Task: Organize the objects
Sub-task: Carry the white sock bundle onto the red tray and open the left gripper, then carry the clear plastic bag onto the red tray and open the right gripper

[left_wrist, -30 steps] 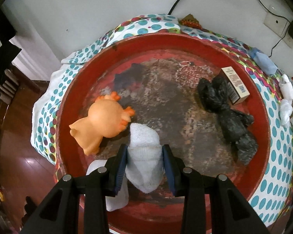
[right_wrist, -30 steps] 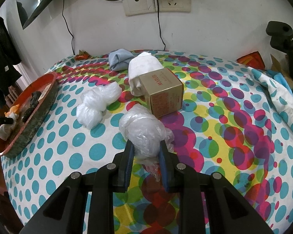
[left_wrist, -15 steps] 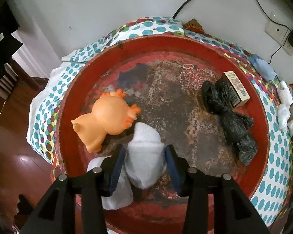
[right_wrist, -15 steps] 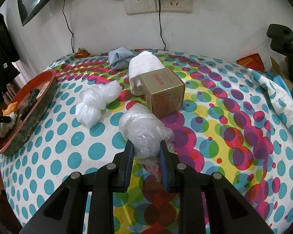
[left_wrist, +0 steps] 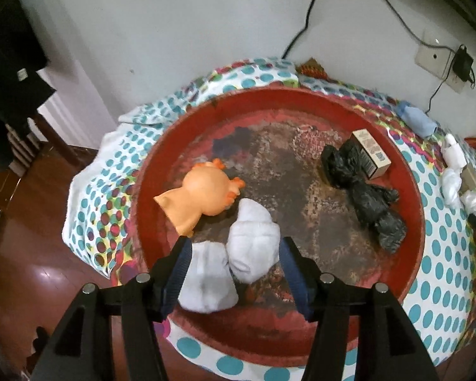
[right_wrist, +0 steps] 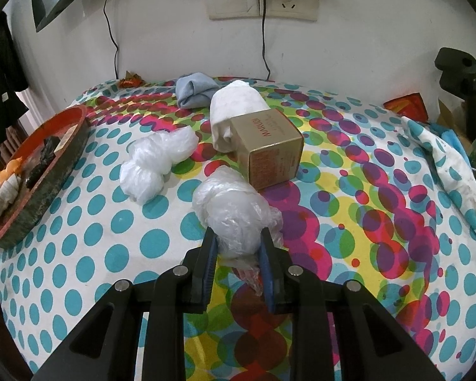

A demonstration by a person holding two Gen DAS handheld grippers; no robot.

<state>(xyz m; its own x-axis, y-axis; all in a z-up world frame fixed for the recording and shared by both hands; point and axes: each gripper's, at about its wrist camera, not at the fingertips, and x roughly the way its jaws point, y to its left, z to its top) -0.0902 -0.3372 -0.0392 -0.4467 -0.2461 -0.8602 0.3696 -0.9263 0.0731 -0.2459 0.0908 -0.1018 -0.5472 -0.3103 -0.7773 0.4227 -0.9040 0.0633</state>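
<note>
So the left gripper (left_wrist: 234, 265) is hovering over the round red tray (left_wrist: 412, 197), and its fingers are opening up right now. The rolled white sock (left_wrist: 252, 239) sits between them on the tray floor, but the pads aren't pressing on it anymore; there's a visible gap on the right side. A second white sock (left_wrist: 206, 281) lies right against it, nearer the left finger.

Also in the tray: an orange rubber toy (left_wrist: 203, 195) lying on its side and touching the sock's far end, a crumpled black plastic bag (left_wrist: 365, 197) over on the right, and a small box (left_wrist: 371, 154) leaning at the rim just beside the bag.

The right gripper (right_wrist: 238, 255) is clamped on a clear plastic bag bundle (right_wrist: 234, 212), fingers narrow and squeezing its near end, on the polka-dot tablecloth (right_wrist: 95, 238). Just beyond it is a brown carton (right_wrist: 269, 147) with a rolled white cloth (right_wrist: 234, 108) touching its back, a blue sock (right_wrist: 195, 90) further back by the wall, and another white plastic bag (right_wrist: 155, 162) off to the left, between the carton and the tray.
</note>
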